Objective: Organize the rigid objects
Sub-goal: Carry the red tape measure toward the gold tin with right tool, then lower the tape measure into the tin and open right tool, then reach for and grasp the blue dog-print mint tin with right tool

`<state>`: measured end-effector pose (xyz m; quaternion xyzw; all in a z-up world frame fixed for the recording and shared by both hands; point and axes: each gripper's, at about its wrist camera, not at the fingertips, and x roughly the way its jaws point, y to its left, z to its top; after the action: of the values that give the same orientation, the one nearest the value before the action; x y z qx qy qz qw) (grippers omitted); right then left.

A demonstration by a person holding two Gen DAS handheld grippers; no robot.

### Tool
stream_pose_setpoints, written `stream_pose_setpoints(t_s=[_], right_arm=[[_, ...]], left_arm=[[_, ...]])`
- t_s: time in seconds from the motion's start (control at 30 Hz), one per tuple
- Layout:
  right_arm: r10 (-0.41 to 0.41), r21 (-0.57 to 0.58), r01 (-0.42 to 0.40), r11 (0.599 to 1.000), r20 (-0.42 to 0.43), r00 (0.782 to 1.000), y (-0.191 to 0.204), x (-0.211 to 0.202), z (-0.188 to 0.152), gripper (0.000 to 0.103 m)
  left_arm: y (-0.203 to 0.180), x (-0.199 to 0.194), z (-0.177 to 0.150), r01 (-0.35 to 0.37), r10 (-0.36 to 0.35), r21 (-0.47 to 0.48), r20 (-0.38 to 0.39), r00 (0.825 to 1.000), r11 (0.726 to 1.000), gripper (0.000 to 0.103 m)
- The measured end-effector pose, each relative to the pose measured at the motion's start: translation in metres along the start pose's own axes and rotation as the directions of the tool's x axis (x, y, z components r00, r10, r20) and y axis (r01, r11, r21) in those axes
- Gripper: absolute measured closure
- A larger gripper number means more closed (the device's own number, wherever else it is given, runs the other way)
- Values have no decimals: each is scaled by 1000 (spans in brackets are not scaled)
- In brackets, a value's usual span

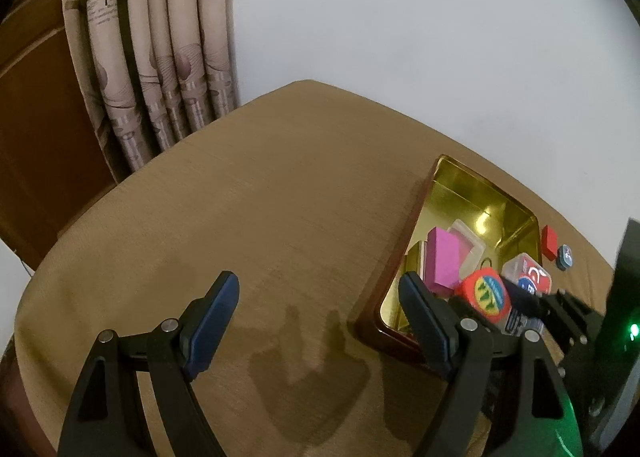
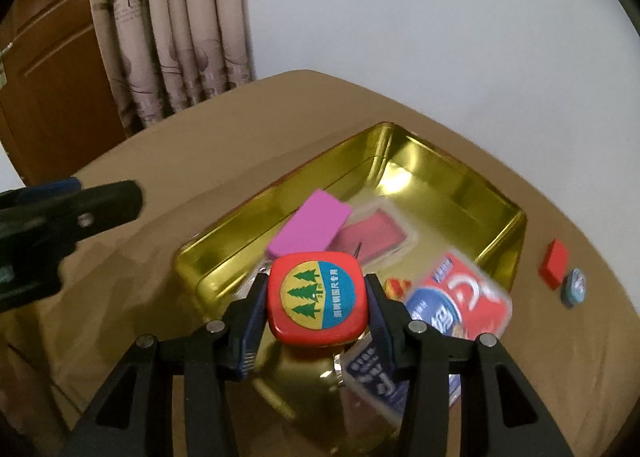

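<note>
Only the right wrist view shows the right claw point(image 2: 316, 299) clamping the red tape measure point(image 2: 317, 298), with its tree sticker, above the gold tin point(image 2: 460, 181); the left claw point(image 1: 320, 297) gapes empty beside the tin.

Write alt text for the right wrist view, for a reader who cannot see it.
The right gripper holds a red tape measure over an open gold tin already containing a pink block and clear plastic cases. A small red block and a blue round piece lie on the tan tablecloth beside it.

The right tool point(image 2: 318, 311) grips a red tape measure point(image 2: 317, 298) between its pads above the gold tin point(image 2: 460, 181). Inside lie a pink block point(image 2: 310, 227) and card boxes point(image 2: 460, 297). A red block point(image 2: 554, 263) sits on the tabletop point(image 2: 240, 129), outside the tin.
</note>
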<state>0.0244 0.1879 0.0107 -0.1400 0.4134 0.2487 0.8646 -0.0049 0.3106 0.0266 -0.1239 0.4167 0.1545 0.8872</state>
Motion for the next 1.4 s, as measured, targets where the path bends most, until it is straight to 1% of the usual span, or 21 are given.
stream_pose_setpoints(t_s=[0.2, 0.4, 0.53, 0.67, 0.83, 0.97, 1.07, 1.2, 1.27, 1.4], right_arm=[[-23, 3, 23, 1000, -3, 1000, -5, 11, 8, 56], [1, 14, -1, 1000, -3, 1000, -5, 15, 6, 56], [-1, 11, 1, 1000, -2, 1000, -5, 14, 6, 53], [12, 24, -13, 1000, 19, 1000, -7, 5, 7, 50], [42, 51, -44, 998, 52, 998, -11, -13, 9, 49], [45, 76, -51, 996, 82, 996, -21, -29, 9, 49], [23, 110, -34, 993, 94, 995, -38, -38, 3, 49], [-38, 166, 25, 986, 75, 996, -71, -40, -15, 49], [-80, 208, 67, 976, 56, 995, -93, -38, -27, 49], [-169, 287, 157, 945, 17, 985, -143, -33, -51, 49]], left_arm=[[-2, 1, -2, -3, 3, 15, -3, 1000, 1000, 24], [-3, 1, -2, -4, 4, 24, -4, 1000, 1000, 24], [-2, 1, -3, -1, 2, 30, -6, 1000, 1000, 24], [-1, 0, -3, 2, -1, 30, -7, 1000, 1000, 24], [-3, 0, -4, 0, 0, 39, -9, 1000, 999, 24], [-4, 0, -5, -3, 4, 46, -8, 1000, 999, 24], [-5, -1, -6, -5, 6, 47, -8, 1000, 999, 24], [-7, -2, -7, -12, 12, 53, -3, 1000, 999, 24], [-7, -2, -8, -13, 13, 53, -6, 1000, 998, 24], [-8, -2, -9, -15, 16, 61, -6, 1000, 998, 24]])
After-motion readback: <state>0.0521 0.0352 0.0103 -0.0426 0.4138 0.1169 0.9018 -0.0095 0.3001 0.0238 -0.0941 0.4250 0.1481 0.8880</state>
